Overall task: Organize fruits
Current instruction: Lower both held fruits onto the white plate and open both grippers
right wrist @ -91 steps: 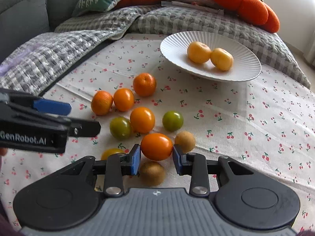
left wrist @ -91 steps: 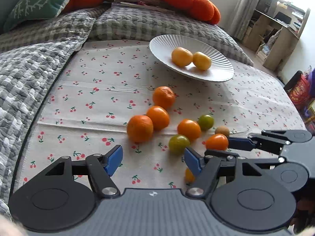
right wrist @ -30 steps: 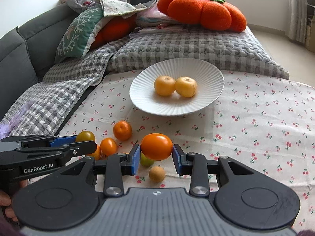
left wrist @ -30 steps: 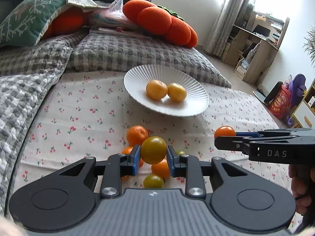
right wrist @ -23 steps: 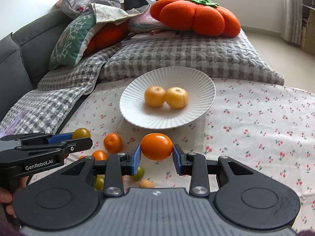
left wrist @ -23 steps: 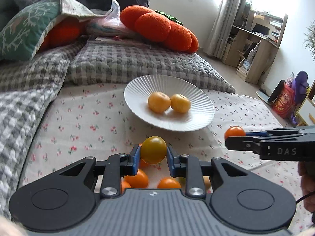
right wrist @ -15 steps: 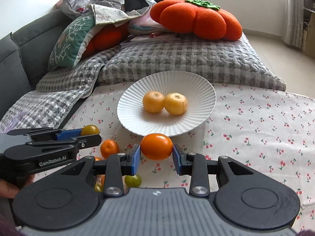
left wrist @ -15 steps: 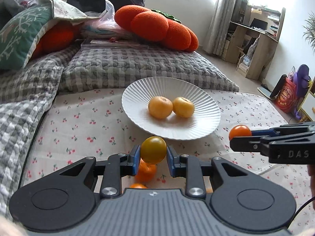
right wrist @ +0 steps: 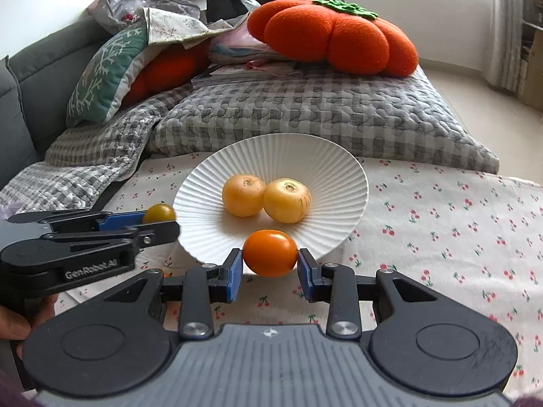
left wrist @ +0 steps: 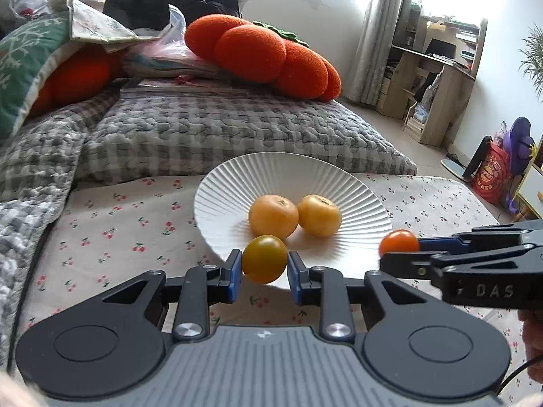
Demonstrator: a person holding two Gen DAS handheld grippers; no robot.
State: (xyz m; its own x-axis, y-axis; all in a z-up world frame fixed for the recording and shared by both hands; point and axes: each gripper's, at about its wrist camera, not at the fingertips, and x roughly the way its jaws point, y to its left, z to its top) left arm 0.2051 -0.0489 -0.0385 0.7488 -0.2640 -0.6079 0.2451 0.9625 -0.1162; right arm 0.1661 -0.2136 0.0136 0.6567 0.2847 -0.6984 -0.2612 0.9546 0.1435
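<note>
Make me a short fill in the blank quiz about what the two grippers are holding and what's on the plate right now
The left gripper is shut on a ____-green tomato.
The right gripper grips an ____ tomato.
The white plate holds ____ yellow fruits.
Behind the plate lies a gray checked ____.

Missing words: yellow; orange; two; quilt

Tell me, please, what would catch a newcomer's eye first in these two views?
Probably the two claws at the near rim of the white ribbed plate: the left claw grips a greenish-yellow tomato, the right claw an orange tomato. Two yellow-orange fruits touch mid-plate, and a big orange pumpkin cushion sits on the grey quilt behind.
</note>
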